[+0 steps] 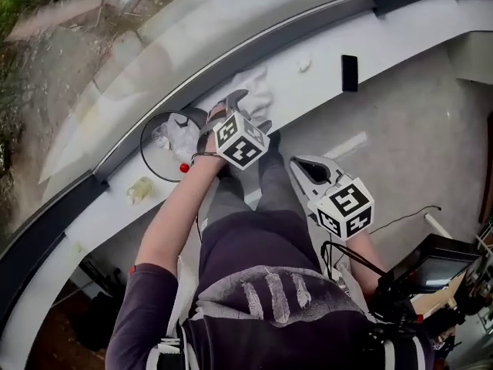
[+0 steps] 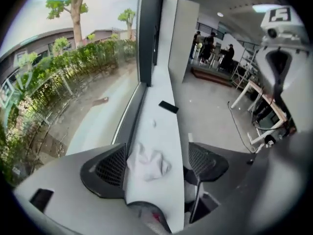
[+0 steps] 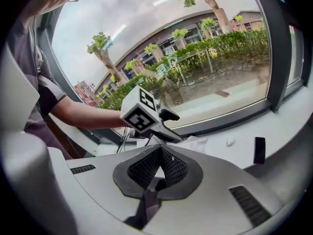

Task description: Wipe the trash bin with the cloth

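Trash bin: a round black wire rim with a white liner bag, standing low beside the window ledge, behind and to the left of the left gripper's fingers and clear of them. In the left gripper view only a dark curved edge shows below the fingers; whether this is the bin cannot be told.

Left gripper: held over the ledge with fingers spread wide and gripping nothing.

Right gripper: held back from the ledge, behind and to the right of the left gripper. Its fingers meet at the tips with nothing between them.

White cloth: crumpled on the ledge, lying in the gap between the left fingers, with neither pad pressing on it.

Black rectangular device: flat on the ledge, well ahead of the left fingers.

Small white scrap: on the ledge, between the cloth and the device.
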`<state>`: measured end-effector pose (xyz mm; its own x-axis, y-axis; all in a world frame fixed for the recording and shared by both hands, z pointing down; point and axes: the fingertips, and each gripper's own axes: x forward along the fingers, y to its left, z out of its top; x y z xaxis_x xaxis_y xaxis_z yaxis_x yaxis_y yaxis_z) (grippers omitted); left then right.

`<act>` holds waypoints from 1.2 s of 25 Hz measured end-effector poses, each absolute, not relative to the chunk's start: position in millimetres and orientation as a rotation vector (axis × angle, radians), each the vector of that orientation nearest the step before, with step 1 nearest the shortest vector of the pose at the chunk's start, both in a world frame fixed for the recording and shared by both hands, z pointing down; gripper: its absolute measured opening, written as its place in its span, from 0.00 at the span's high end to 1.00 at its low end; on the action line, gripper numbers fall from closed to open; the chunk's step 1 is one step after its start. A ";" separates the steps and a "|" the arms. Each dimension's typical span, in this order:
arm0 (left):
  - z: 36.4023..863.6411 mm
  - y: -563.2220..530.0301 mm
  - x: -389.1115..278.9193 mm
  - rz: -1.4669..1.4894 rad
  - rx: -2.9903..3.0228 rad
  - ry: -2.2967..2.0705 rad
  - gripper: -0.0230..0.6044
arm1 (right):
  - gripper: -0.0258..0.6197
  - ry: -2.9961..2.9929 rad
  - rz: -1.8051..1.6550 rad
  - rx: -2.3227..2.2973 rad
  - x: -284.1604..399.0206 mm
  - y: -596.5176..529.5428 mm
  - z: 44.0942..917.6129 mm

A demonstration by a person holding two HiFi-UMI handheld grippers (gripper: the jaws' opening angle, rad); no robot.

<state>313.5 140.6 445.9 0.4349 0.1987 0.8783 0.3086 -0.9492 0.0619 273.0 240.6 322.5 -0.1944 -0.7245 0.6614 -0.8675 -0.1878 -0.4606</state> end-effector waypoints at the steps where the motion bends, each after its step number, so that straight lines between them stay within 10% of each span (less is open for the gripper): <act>1: 470.9 140.3 320.5 -1.596 -2.510 -0.460 0.36 | 0.96 -1.880 1.349 1.884 277.4 246.7 328.4; 21: 744.9 138.3 307.8 -2.252 -2.185 -0.344 0.37 | 0.96 -1.602 1.740 1.857 272.9 333.8 419.3; 25: 741.3 131.4 309.9 -2.235 -2.212 -0.334 0.73 | 0.96 -1.603 1.726 1.830 262.5 333.1 417.6; 30: 684.9 137.6 323.1 -2.206 -2.480 -0.298 0.84 | 0.96 -1.650 1.606 1.837 270.1 322.3 403.0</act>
<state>323.1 137.6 684.9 0.1158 0.2575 0.9593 0.0067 -0.9660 0.2585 270.1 322.3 403.0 -0.2103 -0.5860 0.7826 -0.7981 -0.3594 -0.4836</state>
